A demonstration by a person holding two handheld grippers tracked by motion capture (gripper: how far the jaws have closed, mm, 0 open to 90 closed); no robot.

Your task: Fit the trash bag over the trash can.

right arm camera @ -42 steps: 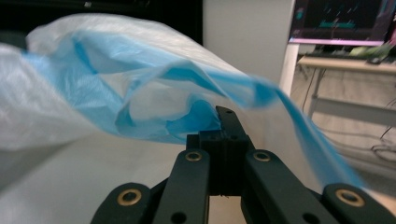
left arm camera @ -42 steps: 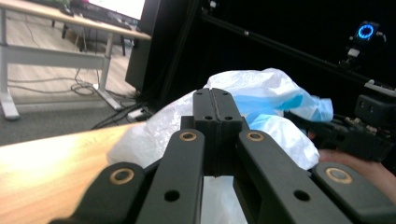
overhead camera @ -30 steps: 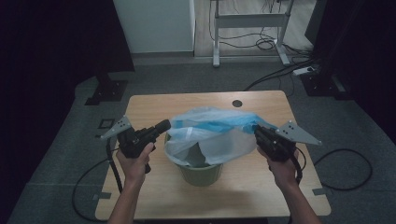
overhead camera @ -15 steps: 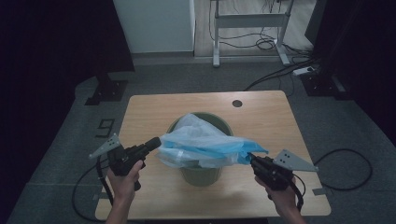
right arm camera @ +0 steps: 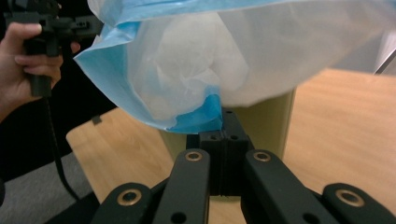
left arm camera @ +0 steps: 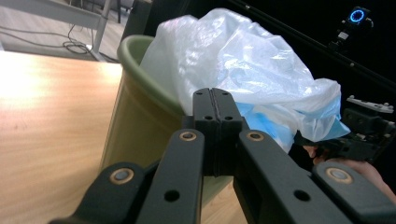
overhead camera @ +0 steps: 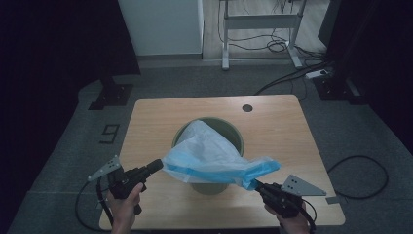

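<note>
A round green bin (overhead camera: 233, 130) stands in the middle of the wooden table (overhead camera: 151, 122). A translucent white plastic bag with a blue edge (overhead camera: 214, 155) lies over the bin's near side, its blue mouth stretched between both grippers. My left gripper (overhead camera: 159, 165) is shut on the bag's left edge, and my right gripper (overhead camera: 254, 184) is shut on its blue right corner. In the left gripper view the jaws (left arm camera: 214, 100) are pressed together against the bag (left arm camera: 243, 60) beside the bin wall (left arm camera: 135, 112). In the right gripper view the blue corner (right arm camera: 205, 114) meets the shut jaws (right arm camera: 226, 122).
The table has a round cable hole (overhead camera: 247, 107) at its far right. Cables run over the floor at the right (overhead camera: 360, 165) and at the back by a desk frame (overhead camera: 258, 22). A dark stand base (overhead camera: 111, 92) is at the far left.
Both grippers have come down and toward the table's near edge with the bag. The bag went from above the bin to stretched low across the bin's near rim.
</note>
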